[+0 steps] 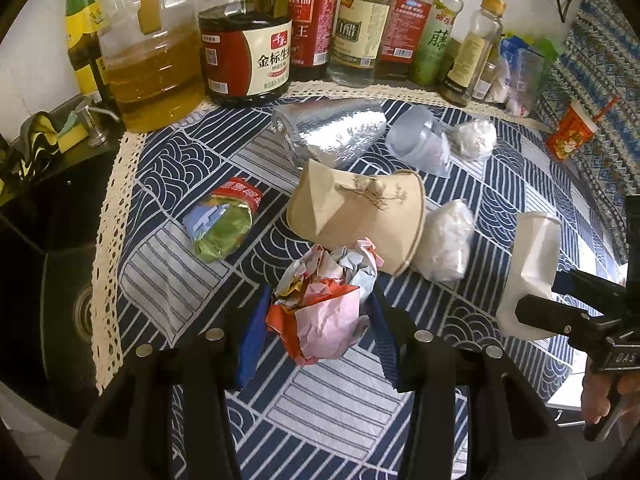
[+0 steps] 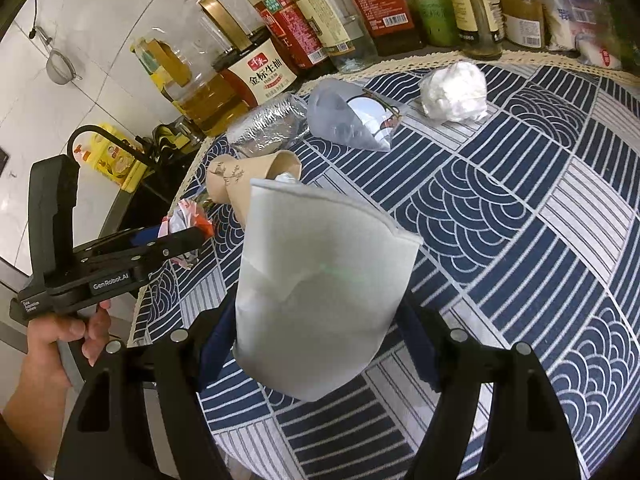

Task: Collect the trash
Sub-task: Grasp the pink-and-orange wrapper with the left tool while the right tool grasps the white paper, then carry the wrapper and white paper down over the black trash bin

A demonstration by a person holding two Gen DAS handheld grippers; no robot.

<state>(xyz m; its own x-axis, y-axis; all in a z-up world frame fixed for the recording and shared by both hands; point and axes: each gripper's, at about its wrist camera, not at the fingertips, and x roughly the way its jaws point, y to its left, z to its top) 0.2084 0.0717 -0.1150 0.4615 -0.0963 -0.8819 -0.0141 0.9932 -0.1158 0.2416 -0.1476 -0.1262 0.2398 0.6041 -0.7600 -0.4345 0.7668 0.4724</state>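
Left gripper (image 1: 316,316) clamps crumpled paper (image 1: 320,304), sink (image 1: 60,280) (left-view only)

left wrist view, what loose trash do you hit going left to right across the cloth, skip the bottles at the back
green and red wrapper → crumpled paper ball between the left gripper's pads → white tissue wad → crushed white cup in the right gripper

cloth mat (image 1: 168,280) woven matt; crumpled paper ball (image 1: 324,312); kraft paper cup (image 1: 360,216) matt; foil bag (image 1: 332,132) shiny, embossed
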